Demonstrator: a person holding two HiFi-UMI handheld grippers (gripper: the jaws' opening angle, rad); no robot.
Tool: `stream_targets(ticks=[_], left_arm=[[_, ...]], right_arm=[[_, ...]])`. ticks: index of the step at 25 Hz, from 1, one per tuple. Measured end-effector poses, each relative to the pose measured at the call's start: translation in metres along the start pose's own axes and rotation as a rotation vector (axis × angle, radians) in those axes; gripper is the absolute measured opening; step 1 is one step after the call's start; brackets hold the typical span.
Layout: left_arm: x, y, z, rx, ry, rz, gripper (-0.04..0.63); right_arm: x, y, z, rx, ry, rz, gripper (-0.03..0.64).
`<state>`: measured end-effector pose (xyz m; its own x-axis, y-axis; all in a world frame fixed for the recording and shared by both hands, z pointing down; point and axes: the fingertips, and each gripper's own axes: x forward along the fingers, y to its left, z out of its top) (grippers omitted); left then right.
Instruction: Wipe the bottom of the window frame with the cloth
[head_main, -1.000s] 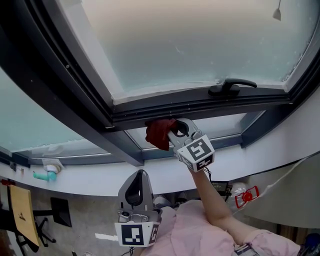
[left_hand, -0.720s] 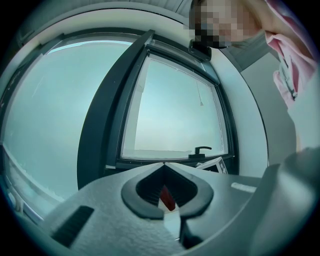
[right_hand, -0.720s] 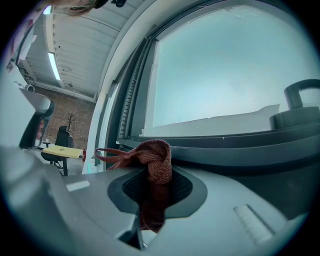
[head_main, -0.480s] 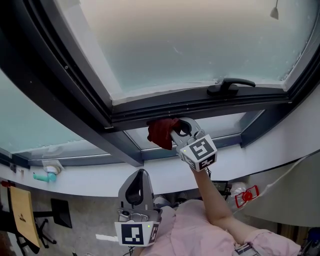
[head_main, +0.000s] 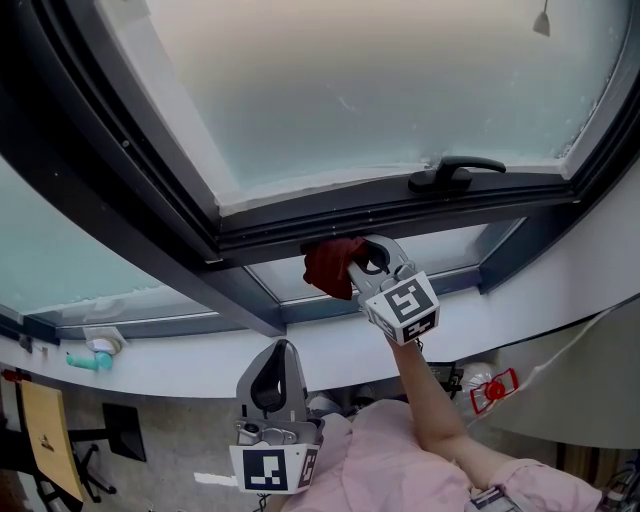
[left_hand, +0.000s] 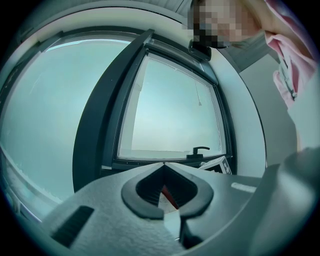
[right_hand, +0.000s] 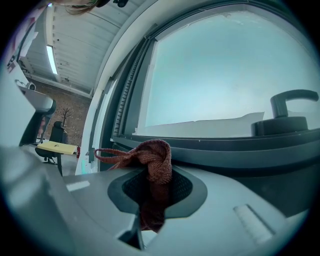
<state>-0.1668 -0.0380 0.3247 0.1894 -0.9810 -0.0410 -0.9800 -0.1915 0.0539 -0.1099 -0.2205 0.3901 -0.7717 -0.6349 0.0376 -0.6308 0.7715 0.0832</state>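
Head view: right gripper (head_main: 352, 262) clamps the cloth (head_main: 328, 268) at the window frame (head_main: 270, 232) bottom rail. Bare rail runs right of it to the handle (head_main: 455, 170). The left gripper (head_main: 281, 348) hangs below, jaws together, empty. The cloth hides its own contact edge.

Window frame (head_main: 400, 212): its bottom rail runs across the middle of the head view. The handle (head_main: 452, 172) is mounted on top of that rail, right of centre. The cloth (head_main: 330, 264) is clamped between the jaws of the right gripper (head_main: 352, 264) and touches the underside of the rail, left of and below the handle. The left gripper (head_main: 277, 365) stands lower, below and left of the right one, well apart from the frame, jaws together on nothing.
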Motion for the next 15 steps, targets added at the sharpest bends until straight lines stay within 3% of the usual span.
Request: stream_targets(ticks=[15], left_arm=[[0.004, -0.009, -0.001, 0.001, 0.003, -0.009, -0.003]], right_arm=[[-0.016, -0.021, -0.003, -0.017, 0.004, -0.046, 0.063]])
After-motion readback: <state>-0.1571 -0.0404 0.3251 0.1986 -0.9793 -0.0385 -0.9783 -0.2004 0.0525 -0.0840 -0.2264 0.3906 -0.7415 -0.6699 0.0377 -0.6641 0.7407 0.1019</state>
